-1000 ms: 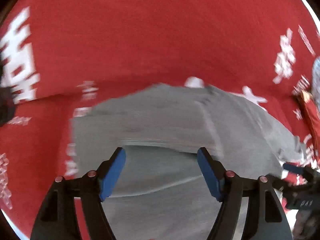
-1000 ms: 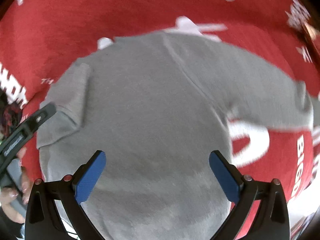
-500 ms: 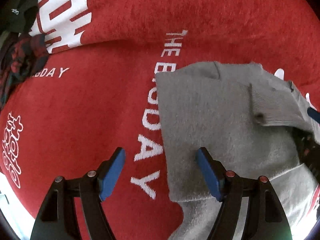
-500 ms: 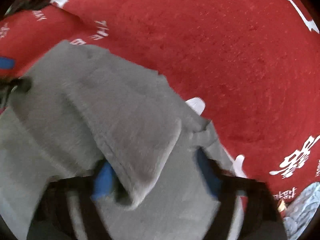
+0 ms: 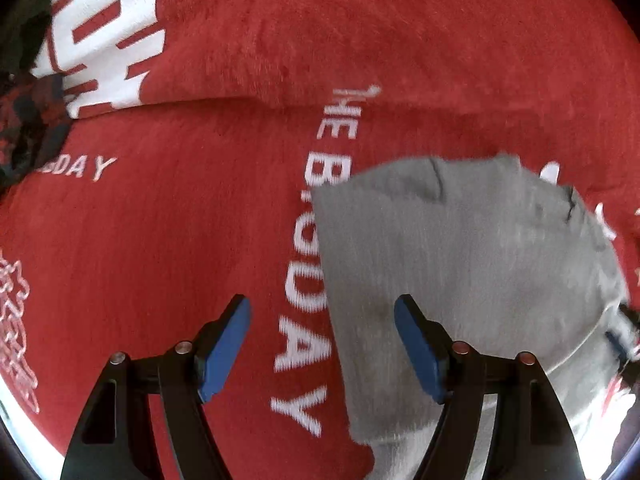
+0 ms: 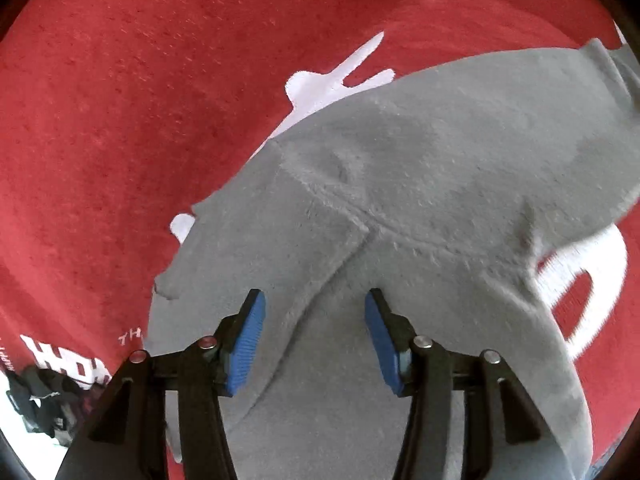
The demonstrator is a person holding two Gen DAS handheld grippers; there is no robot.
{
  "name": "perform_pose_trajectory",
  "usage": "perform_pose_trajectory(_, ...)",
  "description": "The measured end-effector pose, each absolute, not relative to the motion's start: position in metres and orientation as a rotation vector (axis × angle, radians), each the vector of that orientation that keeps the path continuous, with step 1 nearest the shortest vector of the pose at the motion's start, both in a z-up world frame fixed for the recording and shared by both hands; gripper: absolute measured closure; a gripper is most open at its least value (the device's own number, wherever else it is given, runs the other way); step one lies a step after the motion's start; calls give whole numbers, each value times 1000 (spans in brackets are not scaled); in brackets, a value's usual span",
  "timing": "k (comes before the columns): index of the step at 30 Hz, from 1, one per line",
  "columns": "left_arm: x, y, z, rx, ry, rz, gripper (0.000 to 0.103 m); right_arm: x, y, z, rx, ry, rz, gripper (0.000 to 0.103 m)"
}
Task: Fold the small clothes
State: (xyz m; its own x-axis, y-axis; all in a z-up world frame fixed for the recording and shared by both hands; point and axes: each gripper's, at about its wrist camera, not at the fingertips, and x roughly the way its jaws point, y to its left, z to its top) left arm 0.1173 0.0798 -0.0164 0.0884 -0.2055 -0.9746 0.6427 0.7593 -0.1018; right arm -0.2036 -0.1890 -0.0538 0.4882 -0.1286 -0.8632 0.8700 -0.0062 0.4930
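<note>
Left gripper (image 5: 322, 346) jaws wide apart, nothing btwn pads, over edge of grey garment (image 5: 460, 272) on red blanket (image 5: 200, 220). Right gripper (image 6: 314, 342) part-open, jaws just reopening, hovers over garment fold, no grip.

- Red fleece blanket (image 5: 224, 220) covers the whole work surface in both wrist views; pile is short and fuzzy, with a shallow crease running across the upper part of the left wrist view.
- White lettering (image 5: 300, 344) printed on the blanket: "THE" legible at top, a column ending in "DAY" below; part of it is covered.
- Second, smaller "DAY" print (image 5: 86, 168) near left edge.
- Large white block graphic (image 5: 108, 40) with red stripes, upper left.
- Dark red-and-black plaid cloth (image 5: 28, 120), bunched at far left edge.
- White splash-shaped mark (image 6: 332, 76) and bold white character (image 6: 580, 280) in right wrist view.
</note>
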Motion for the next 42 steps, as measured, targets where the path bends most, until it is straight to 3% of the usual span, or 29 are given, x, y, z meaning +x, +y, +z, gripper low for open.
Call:
perform_pose_trajectory(5,147,73,-41,344,1519,-705,28,-142,-122,-68,1521,791,-470,43)
perform_pose_trajectory(10,155,72,-44,325,1532,-783,28,-54,-39,-96,1642,830,-194,43)
perform_pose_trajectory(11,156,73,-43,325,1525,-797,37,-42,-34,-101,1642,828,-193,43)
perform_pose_trajectory(14,170,70,-36,282,1519,-860,86,-19,-29,-107,1664,761,-231,45)
perform_pose_trajectory(15,173,70,-31,279,1516,-861,88,-15,-30,-106,1664,747,-248,53)
perform_pose_trajectory(16,176,68,-26,287,1503,-871,92,-12,-33,-105,1669,736,-248,91)
perform_pose_trajectory(17,176,68,-23,307,1486,-882,93,-8,-33,-106,1682,733,-239,97)
perform_pose_trajectory(27,175,73,-27,417,1392,-826,92,-3,-16,-122,1705,799,-217,93)
perform_pose_trajectory(30,167,76,-15,440,1348,-816,92,-29,-37,-91,1564,839,-246,73)
perform_pose_trajectory(31,165,79,-10,440,1336,-818,92,-47,-51,-80,1494,831,-305,54)
perform_pose_trajectory(32,162,81,-6,441,1328,-816,92,-64,-65,-70,1441,824,-379,46)
perform_pose_trajectory(40,126,67,-14,504,1310,-787,92,-165,-188,-71,1439,704,-809,48)
perform_pose_trajectory(41,123,66,-18,510,1313,-774,92,-164,-195,-73,1439,701,-811,53)
perform_pose_trajectory(42,121,66,-19,517,1309,-766,92,-159,-201,-73,1420,723,-817,79)
